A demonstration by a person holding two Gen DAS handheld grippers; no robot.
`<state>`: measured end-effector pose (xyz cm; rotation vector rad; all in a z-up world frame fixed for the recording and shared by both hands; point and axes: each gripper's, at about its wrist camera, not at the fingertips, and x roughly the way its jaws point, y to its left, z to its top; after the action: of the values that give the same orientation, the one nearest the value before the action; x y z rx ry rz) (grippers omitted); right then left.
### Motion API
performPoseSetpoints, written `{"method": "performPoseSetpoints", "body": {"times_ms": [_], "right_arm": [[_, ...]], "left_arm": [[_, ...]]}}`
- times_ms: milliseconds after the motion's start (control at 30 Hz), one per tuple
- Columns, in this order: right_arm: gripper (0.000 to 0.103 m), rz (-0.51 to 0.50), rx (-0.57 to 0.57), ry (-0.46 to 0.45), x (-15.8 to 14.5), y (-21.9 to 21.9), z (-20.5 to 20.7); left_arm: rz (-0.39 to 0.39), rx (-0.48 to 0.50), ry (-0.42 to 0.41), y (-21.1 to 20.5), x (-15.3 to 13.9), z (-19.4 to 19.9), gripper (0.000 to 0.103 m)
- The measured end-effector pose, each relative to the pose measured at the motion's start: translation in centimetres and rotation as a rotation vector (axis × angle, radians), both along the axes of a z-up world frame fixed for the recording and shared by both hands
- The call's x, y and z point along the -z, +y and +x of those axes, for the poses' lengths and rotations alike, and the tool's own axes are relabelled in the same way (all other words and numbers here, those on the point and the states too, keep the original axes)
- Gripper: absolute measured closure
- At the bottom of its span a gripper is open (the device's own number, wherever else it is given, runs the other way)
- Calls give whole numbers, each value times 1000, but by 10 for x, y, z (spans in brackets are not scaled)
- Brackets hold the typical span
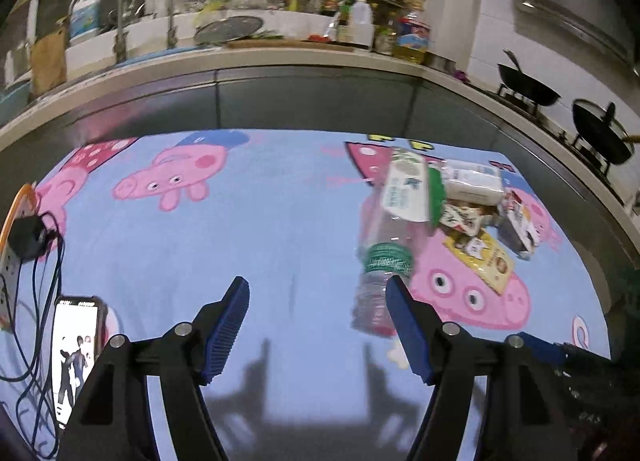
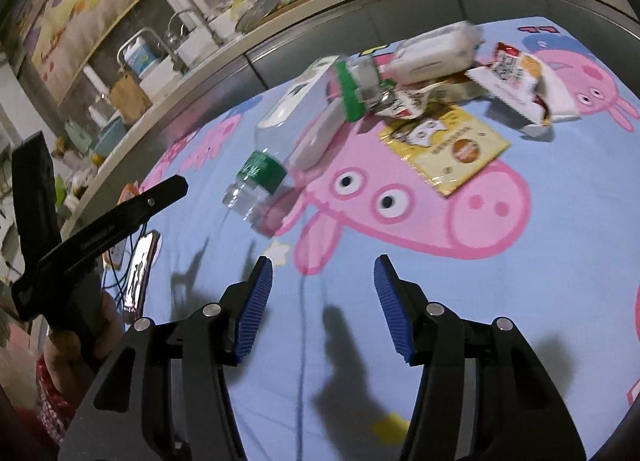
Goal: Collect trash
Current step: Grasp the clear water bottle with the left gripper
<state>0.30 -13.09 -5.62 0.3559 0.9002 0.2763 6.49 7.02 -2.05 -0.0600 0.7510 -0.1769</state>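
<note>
1. Holding both pairs of fingers above the desk (image 1: pixel 280 229), which is covered by a pale blue cloth (image 2: pixel 520 301) printed with pink cartoon pigs; neither pair touches anything.
2. My left fingers (image 1: pixel 318 331) are spread wide with only bare cloth between them; the right blue pad sits in front of the lower end of a clear plastic bottle (image 1: pixel 380 253), and I cannot tell whether it touches.
3. My right fingers (image 2: pixel 323 311) are parted and opening, with nothing between them; the trash lies well ahead of them.
4. The trash is heaped at the far right of the cloth: the clear bottle with its green label lies on its side, neck toward me; a second bottle with a white and green label (image 1: pixel 408 189) lies across its upper end.
5. Behind these rests a white wrapped pack (image 2: pixel 432 49); a yellow flat sachet (image 2: pixel 444 145) lies on the big pig's face; a red and white snack bag (image 2: pixel 516 81) sits to the right, beside some crumpled wrappers (image 2: pixel 404 99).
6. At the left edge lies a lit phone (image 1: pixel 76 353), near a power strip with dark cables (image 1: pixel 38 257); the left gripper's handle shows in the right view, gripped by a hand (image 2: pixel 80 325).
</note>
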Motion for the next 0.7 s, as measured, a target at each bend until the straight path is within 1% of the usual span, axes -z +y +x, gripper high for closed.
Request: {"method": "performPoseSetpoints", "body": {"times_ms": [300, 400, 467, 500, 533, 600, 700], "right_arm": [[50, -39, -37, 22, 3, 25, 10], [50, -62, -26, 2, -2, 26, 10], [50, -88, 4, -37, -11, 23, 8], [48, -94, 14, -50, -13, 23, 8], [43, -102, 30, -74, -18, 21, 6], [41, -118, 64, -120, -25, 16, 1], [34, -118, 90, -141, -30, 9, -1]], "left_arm": [[-10, -47, 26, 26, 13, 4, 32], [-7, -48, 27, 28, 15, 6, 31], [-5, -45, 27, 27, 15, 8, 31], [-4, -43, 24, 25, 15, 8, 31], [1, -39, 20, 23, 15, 8, 31], [12, -34, 12, 20, 14, 9, 31], [15, -25, 2, 18, 14, 10, 30]]}}
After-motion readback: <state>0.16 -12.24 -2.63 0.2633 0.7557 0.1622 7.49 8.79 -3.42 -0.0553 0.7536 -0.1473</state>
